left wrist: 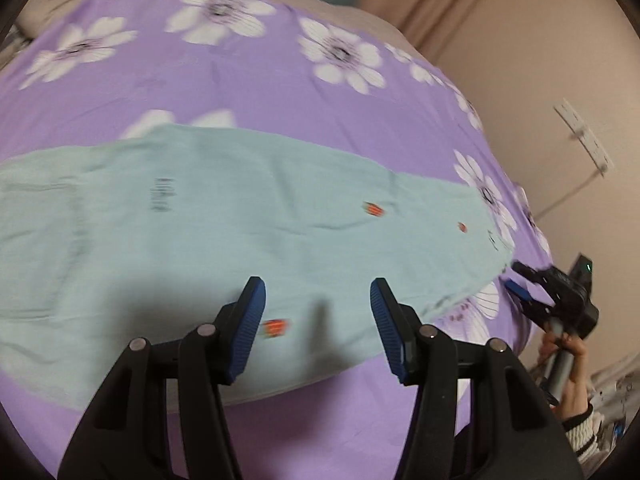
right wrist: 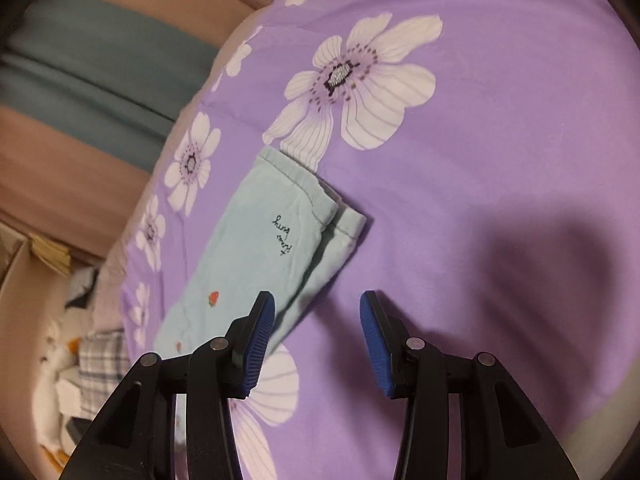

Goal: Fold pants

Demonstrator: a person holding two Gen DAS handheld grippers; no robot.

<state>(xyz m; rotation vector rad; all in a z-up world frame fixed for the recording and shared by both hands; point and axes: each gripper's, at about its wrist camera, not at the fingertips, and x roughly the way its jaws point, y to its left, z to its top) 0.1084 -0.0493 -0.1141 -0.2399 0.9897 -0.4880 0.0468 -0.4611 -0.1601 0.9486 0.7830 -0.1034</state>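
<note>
A purple bedsheet (left wrist: 280, 92) with big white flowers covers the bed. The pale mint pants (left wrist: 240, 216), soft cotton dotted with tiny strawberries, lie flat ahead of the left gripper (left wrist: 316, 320), whose jaws stand apart. The right gripper (right wrist: 316, 336), jaws also apart, hovers beside the stitched leg cuffs (right wrist: 320, 208). The left view is blurred.

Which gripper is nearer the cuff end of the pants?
Right. The right gripper sits just off the pants at the cuffs; the left gripper hovers mid-leg.

Bare bedsheet (right wrist: 500, 160) right of pants (right wrist: 256, 240).
</note>
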